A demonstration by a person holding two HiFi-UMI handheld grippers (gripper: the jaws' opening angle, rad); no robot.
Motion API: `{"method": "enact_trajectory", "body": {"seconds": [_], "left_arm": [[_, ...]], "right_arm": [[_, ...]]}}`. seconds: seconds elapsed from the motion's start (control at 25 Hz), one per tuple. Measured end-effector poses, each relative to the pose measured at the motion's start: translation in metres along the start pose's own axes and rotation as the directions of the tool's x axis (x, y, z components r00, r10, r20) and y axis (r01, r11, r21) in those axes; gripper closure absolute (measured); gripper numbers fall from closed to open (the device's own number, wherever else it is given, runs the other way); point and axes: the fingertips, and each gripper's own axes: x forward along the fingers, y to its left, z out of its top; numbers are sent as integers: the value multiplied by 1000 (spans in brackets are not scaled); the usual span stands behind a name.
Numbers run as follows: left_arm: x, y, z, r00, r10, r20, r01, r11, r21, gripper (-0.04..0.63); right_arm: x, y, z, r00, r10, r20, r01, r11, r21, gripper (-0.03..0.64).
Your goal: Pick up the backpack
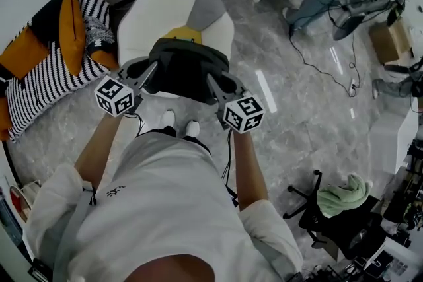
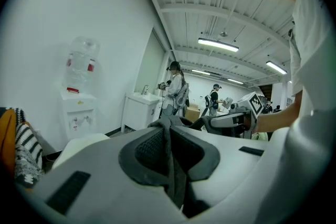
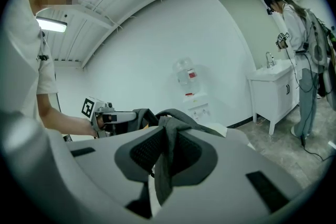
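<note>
The dark grey backpack (image 1: 187, 68) hangs in the air between my two grippers, above a round white seat (image 1: 149, 13) with grey and yellow panels. My left gripper (image 1: 148, 72) is shut on a grey strap (image 2: 169, 136) at the backpack's left side. On the right side, my right gripper (image 1: 214, 84) is shut on another grey strap (image 3: 164, 147). In the left gripper view the strap runs upright between the jaws of the left gripper (image 2: 170, 140), with the right gripper (image 2: 233, 120) beyond. The right gripper view shows its own gripper (image 3: 165, 145) and the left gripper (image 3: 111, 117) across the backpack.
An orange sofa with striped cushions (image 1: 49, 53) lies at the left. A water dispenser (image 2: 79, 89) and a white cabinet (image 2: 140, 107) stand by the wall. Cables (image 1: 324, 66) cross the marble floor. A black chair with a green cloth (image 1: 342, 198) stands at right. A person (image 3: 302, 55) works nearby.
</note>
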Motion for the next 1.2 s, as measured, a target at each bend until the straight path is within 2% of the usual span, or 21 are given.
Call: {"method": "enact_trajectory", "body": {"seconds": [0.44, 0.8, 1.2], "left_arm": [[-7, -8, 49, 996, -21, 89, 17, 999, 39, 560], [-21, -21, 96, 983, -50, 177, 36, 996, 81, 560], [-28, -34, 137, 973, -73, 220, 41, 989, 144, 560]], "right_arm": [[-11, 12, 48, 997, 12, 80, -7, 998, -66, 571], [-24, 30, 93, 987, 37, 158, -22, 996, -92, 571], [-38, 41, 132, 977, 29, 212, 3, 989, -148, 571]]}}
